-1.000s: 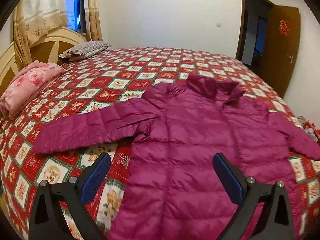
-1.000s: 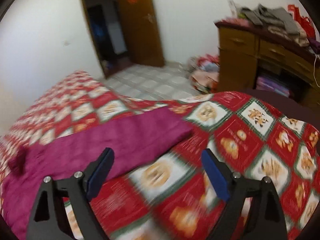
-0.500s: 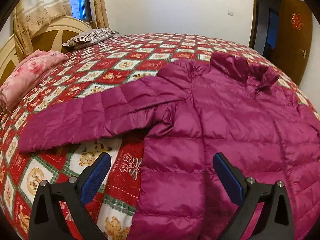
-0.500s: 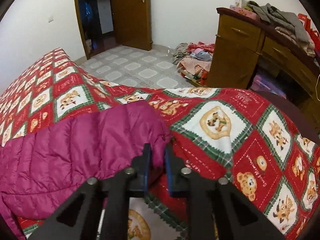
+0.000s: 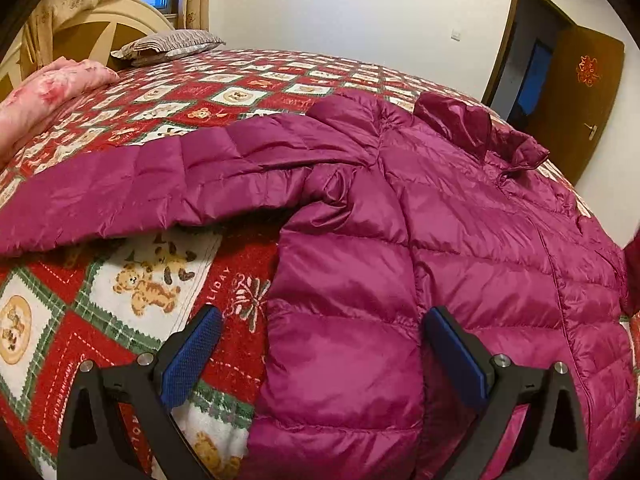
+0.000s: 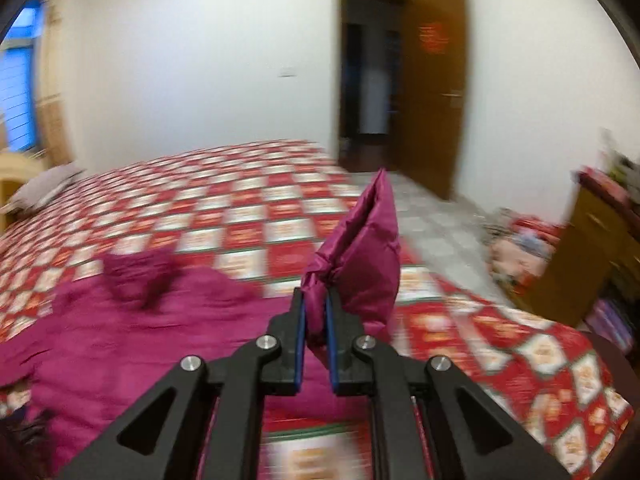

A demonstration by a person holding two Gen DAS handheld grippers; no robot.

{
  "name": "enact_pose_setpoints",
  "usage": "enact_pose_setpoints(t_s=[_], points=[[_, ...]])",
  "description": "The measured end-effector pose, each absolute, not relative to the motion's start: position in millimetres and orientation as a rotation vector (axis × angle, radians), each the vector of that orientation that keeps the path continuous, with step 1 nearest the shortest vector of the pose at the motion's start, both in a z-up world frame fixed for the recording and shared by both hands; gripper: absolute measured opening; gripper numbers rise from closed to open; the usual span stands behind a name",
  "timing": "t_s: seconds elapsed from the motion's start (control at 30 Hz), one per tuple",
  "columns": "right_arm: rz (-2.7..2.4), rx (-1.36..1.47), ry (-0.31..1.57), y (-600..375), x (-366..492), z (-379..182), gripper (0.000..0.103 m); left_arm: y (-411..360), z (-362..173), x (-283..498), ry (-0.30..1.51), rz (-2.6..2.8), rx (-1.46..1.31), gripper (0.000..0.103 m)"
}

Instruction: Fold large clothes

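A magenta puffer jacket [image 5: 460,248] lies spread on the bed, collar toward the far side. Its left sleeve [image 5: 152,192] stretches out to the left. My left gripper [image 5: 320,356] is open and hovers low over the jacket's left side edge, one finger over the quilt, the other over the jacket body. My right gripper [image 6: 316,316] is shut on the cuff of the jacket's right sleeve [image 6: 360,256] and holds it lifted above the bed, over the jacket body [image 6: 160,328]. The right wrist view is blurred.
The bed has a red, green and white bear-pattern quilt [image 5: 120,288]. A folded pink blanket [image 5: 44,96] and a striped pillow [image 5: 168,42] lie near the headboard. A wooden dresser [image 6: 592,260], a clothes pile on the floor [image 6: 520,240] and an open door [image 6: 432,92] are to the right.
My right gripper closed on the right sleeve cuff, lifted it off the bed and swung it toward the jacket body. My left gripper moved closer and lower over the jacket's left side.
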State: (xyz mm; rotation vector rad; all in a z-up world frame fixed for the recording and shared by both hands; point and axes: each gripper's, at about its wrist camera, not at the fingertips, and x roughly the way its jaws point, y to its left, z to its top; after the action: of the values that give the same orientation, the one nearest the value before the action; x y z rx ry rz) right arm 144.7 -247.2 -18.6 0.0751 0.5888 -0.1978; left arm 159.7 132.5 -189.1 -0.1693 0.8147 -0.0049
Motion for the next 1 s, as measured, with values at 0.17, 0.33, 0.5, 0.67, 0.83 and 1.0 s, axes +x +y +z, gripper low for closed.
enact_pose_setpoints(t_s=[0.17,0.33,0.5,0.67,0.83,1.0], points=[[-0.017,0.008,0.627,-141,173,-44,0.011,134,-189,158,0.804,-0.014,-0.181,0.102],[0.103,0.011,0.691,-77,194,-79,0.011,138,-189,157,0.786,-0.034,-0.215,0.102],[0.189,0.008,0.751,-35,205,-112,0.011,140,-190,156,0.774,-0.042,-0.224,0.102],[0.303,0.049,0.816,-20,213,-131,0.025,140,-191,155,0.767,-0.045,-0.225,0.102],[0.415,0.184,0.734,-48,194,-98,0.062,138,-191,158,0.780,-0.035,-0.209,0.102],[0.254,0.180,0.633,-111,184,-67,0.031,135,-188,160,0.808,-0.016,-0.186,0.102]])
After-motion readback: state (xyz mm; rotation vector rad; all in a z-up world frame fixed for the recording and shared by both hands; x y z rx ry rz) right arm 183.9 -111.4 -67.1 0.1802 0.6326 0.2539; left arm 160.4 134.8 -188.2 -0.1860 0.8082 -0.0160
